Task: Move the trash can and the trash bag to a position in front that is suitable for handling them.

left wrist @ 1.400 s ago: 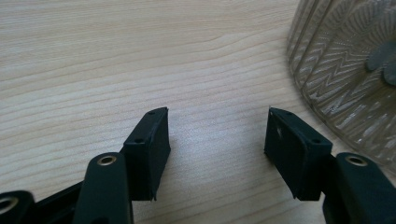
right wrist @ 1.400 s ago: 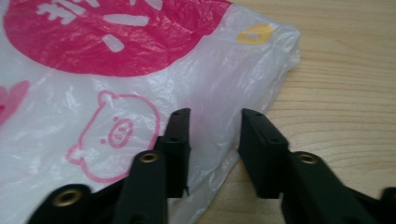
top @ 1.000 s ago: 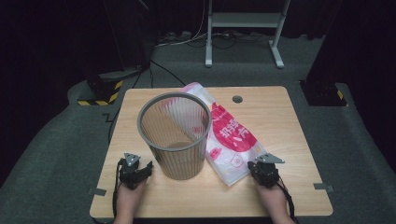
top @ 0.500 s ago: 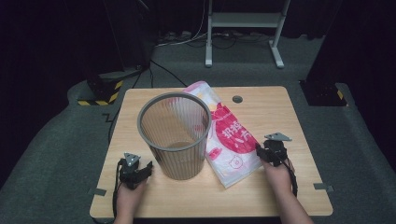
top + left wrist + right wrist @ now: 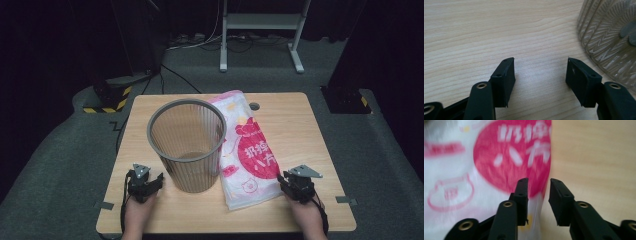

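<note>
While the right gripper (image 5: 537,181), jaws just closing to a narrow gap, straddles the pink-and-white plastic bag's (image 5: 247,155) edge ungripped, the bag runs lengthwise ahead across the wooden table (image 5: 300,130)

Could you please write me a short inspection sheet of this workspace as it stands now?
Surface: wooden table, with a round hole near the far edge.
Job's things: grey mesh basket upright; pink and white bag flat beside it, touching.
Clutter: nothing seen.
Grippers: left gripper open over bare wood beside the basket; right gripper open, jaws just closing, bag's edge between them.
Cables: several on the floor behind the table.
Surroundings: grey carpet, metal stand, dark room.
</note>
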Demonstrator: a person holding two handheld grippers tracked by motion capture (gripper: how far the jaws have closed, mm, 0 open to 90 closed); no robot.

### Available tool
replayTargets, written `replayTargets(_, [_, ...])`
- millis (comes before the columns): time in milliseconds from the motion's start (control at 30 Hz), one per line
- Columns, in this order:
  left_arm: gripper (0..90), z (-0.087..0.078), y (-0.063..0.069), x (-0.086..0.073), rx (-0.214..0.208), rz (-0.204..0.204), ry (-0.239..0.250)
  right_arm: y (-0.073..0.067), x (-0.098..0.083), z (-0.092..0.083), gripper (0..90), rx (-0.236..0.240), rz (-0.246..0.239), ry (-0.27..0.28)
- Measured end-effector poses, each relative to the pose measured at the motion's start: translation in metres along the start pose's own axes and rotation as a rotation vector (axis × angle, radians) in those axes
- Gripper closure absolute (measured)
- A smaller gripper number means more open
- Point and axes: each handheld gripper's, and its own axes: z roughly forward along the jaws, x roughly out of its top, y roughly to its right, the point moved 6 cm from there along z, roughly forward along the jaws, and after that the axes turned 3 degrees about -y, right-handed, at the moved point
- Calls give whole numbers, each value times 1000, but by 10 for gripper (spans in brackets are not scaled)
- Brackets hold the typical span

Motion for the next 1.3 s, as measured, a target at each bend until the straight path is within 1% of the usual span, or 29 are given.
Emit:
replayTargets(33, [400,0,0,0,0,0,0,0,0,0,667,0,0,0])
replayTargets(67, [400,0,0,0,0,-1,-1,1,10,1,649,-5,1,14])
replayTargets(100, [400,0,0,0,0,-1,0,1,30,9,633,-9,-14,23])
replayTargets(133, [400,0,0,0,0,-1,0,1,37,14,633,-15,-22,27])
replayTargets(167, [400,0,0,0,0,-1,0,0,49,24,633,-19,-37,34])
replayTargets(200, [400,0,0,0,0,0,0,0,55,32,630,-28,-41,32])
replayTargets(267, [400,0,0,0,-1,-1,0,1,68,56,611,-56,-44,-3])
replayTargets(300, [400,0,0,0,-1,-1,0,2,69,64,596,-64,-38,-21])
replayTargets(333, [399,0,0,0,-1,-1,0,4,68,77,581,-68,-23,-52])
replayTargets(367, [399,0,0,0,-1,-1,0,5,66,83,568,-73,-14,-67])
replayTargets(400, [399,0,0,0,-1,0,-1,6,61,91,569,-74,-2,-90])
replayTargets(433, [399,0,0,0,-1,-1,0,5,56,98,591,-65,9,-116])
replayTargets(467, [399,0,0,0,-1,-1,0,5,56,98,591,-65,9,-116])
replayTargets(500, [399,0,0,0,-1,0,0,4,52,99,740,-38,38,-83])
replayTargets(533, [399,0,0,0,0,0,0,3,51,97,851,-42,28,-79])
replayTargets(567, [400,0,0,0,0,1,-1,2,49,96,894,-47,10,-79])
replayTargets(633, [400,0,0,0,0,1,-1,4,46,93,898,-41,-4,-74])
replayTargets(733, [400,0,0,0,0,1,-1,14,40,85,898,-61,-18,-76])
replayTargets(767, [400,0,0,0,0,1,-1,20,36,81,898,-77,-29,-80])
replayTargets(800, [400,0,0,0,0,1,-1,20,36,81,898,-77,-29,-80])
replayTargets(833, [400,0,0,0,0,1,-1,38,27,71,898,-106,-21,-82])
replayTargets(933, [400,0,0,0,0,3,-2,68,12,55,898,-152,0,-86])
replayTargets(1000, [400,0,0,0,0,4,-2,85,3,46,897,-171,15,-87])
replayTargets(1033, [400,0,0,0,0,4,-2,95,-3,39,898,-176,22,-86])
replayTargets(1100, [401,0,0,0,2,3,-2,109,-12,29,897,-191,31,-90])
replayTargets(1200, [401,0,1,0,3,2,-2,127,-22,18,896,-216,26,-92])
replayTargets(1233, [401,0,1,0,3,2,-2,130,-24,16,897,-220,29,-91])
replayTargets(1267, [401,0,1,0,4,2,-2,130,-24,16,897,-220,29,-91])
replayTargets(1300, [403,0,1,0,5,2,-1,139,-28,12,896,-235,30,-89])
